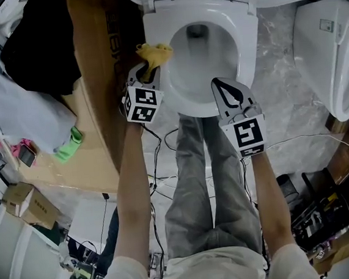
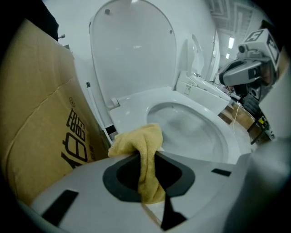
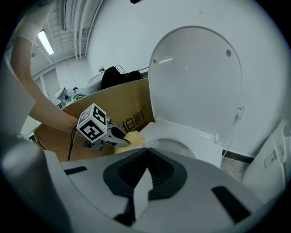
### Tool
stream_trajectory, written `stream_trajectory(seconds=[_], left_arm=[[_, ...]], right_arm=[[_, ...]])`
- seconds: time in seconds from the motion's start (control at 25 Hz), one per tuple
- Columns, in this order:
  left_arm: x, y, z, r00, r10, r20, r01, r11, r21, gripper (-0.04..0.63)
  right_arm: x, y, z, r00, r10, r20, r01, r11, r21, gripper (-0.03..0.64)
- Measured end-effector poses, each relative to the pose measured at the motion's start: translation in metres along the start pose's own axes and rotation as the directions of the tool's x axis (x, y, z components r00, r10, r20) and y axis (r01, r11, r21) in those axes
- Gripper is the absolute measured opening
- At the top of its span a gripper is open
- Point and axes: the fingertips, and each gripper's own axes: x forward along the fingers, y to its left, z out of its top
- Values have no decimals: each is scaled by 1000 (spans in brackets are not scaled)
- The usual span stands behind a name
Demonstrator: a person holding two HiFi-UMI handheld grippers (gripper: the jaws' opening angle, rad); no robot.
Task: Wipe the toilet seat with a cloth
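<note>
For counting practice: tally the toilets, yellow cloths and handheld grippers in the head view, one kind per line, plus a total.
toilet: 2 (near toilet, second toilet at right)
yellow cloth: 1
gripper: 2 (left gripper, right gripper)
total: 5

We see a grey marbled floor (image 1: pixel 279 46) with thin cables (image 1: pixel 167 185) trailing across it. A large cardboard box (image 1: pixel 99 94) stands on the left, a black bag (image 1: pixel 34 51) showing over its far edge and pale fabric (image 1: pixel 12 108) lying beside that. A smaller cardboard box (image 1: pixel 24 202) sits lower left. A second white toilet (image 1: pixel 332 59) stands at the right. Behind rises a plain white wall (image 3: pixel 118 36), and a tube light (image 3: pixel 45 42) glows on the ceiling.
</note>
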Motion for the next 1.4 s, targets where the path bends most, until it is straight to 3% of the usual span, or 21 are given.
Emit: stream_trajectory(seconds=[0.48,1.4], left_arm=[[-18,-37,-33,999,-9,-32,9,1000,3,81],[-37,-125,-75,996,-70,-58,66,995,-69,81]], right_arm=[[-20,8,-17,1000,27,-8,-27,999,-18,8],[-55,32,-85,995,65,-79,-65,998,9,8]])
